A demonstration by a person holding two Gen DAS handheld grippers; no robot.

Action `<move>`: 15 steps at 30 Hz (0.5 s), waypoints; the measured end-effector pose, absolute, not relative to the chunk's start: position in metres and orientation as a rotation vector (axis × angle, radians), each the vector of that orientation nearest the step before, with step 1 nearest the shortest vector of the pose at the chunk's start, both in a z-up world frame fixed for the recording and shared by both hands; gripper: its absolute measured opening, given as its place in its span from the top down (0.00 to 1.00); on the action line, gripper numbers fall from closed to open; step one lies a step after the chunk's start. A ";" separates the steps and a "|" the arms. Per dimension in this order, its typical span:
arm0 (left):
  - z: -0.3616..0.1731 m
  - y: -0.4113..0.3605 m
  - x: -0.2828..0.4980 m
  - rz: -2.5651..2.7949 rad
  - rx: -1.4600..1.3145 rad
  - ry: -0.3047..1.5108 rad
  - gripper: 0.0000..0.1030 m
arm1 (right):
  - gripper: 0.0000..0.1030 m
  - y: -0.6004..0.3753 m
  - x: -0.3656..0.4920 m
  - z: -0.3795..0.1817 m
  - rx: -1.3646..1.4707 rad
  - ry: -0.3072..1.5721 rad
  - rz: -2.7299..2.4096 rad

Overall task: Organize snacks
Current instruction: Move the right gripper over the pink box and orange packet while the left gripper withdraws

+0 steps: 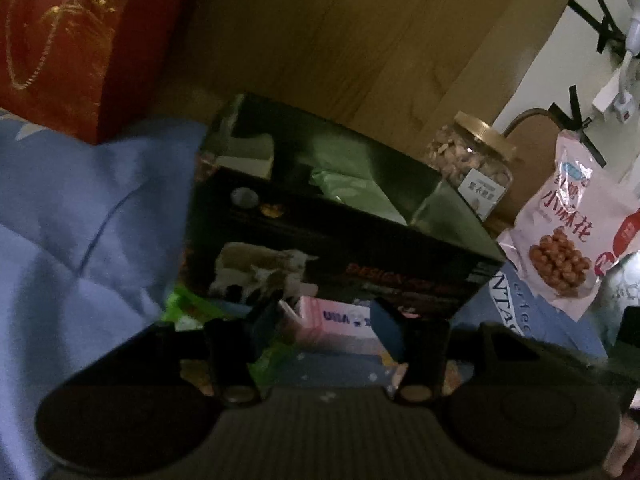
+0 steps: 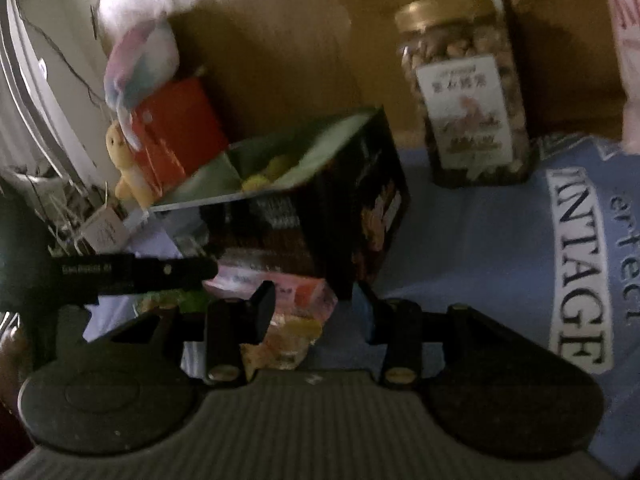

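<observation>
Left wrist view gave me the dark open-topped box (image 1: pixel 340 236) standing on the blue cloth (image 1: pixel 88 216), with a green wrapper lying inside it. My left gripper (image 1: pixel 326 320) sat low in front of the box's near face, jaws parted and nothing pressed between the pads; a pink carton (image 1: pixel 340 322) lay on the cloth just beyond the fingertips, at the foot of the box. A green packet (image 1: pixel 192 308) poked out at the box's lower left corner. Behind the box, to the right, I saw the nut jar (image 1: pixel 472 160) with its gold lid, and further right a pink snack bag (image 1: pixel 568 224) leaning upright. A red bag (image 1: pixel 68 48) stood at far left against the wooden panel.

From the right wrist view, my right gripper (image 2: pixel 316 312) also had its jaws apart. A clear packet of snacks (image 2: pixel 296 332) lay between the fingers, but I could not tell whether the pads touched it. The box stood just past it, the jar well apart to the right.
</observation>
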State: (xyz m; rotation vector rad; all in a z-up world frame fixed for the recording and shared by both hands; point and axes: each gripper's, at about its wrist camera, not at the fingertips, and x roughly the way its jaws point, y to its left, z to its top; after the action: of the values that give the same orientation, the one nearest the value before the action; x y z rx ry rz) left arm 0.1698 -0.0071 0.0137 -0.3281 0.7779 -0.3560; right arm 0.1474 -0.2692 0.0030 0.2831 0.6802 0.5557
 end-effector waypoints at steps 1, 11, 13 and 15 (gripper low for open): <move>0.011 -0.011 0.172 -0.367 -0.330 0.786 0.49 | 0.55 -0.267 0.147 0.001 0.275 0.690 0.562; 0.031 -0.018 0.145 -0.364 -0.278 0.714 0.50 | 0.57 -0.243 0.119 0.009 0.081 0.521 0.572; 0.043 -0.010 0.130 -0.354 -0.284 0.672 0.50 | 0.57 -0.239 0.105 0.016 0.043 0.435 0.595; 0.054 0.000 0.114 -0.336 -0.295 0.642 0.50 | 0.57 -0.235 0.091 0.023 0.017 0.360 0.634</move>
State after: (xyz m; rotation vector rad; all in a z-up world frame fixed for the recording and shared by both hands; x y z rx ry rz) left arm 0.1143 0.0002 0.0535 -0.2953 0.6417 -0.3358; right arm 0.0915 -0.2345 0.0232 0.0168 0.3604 0.6344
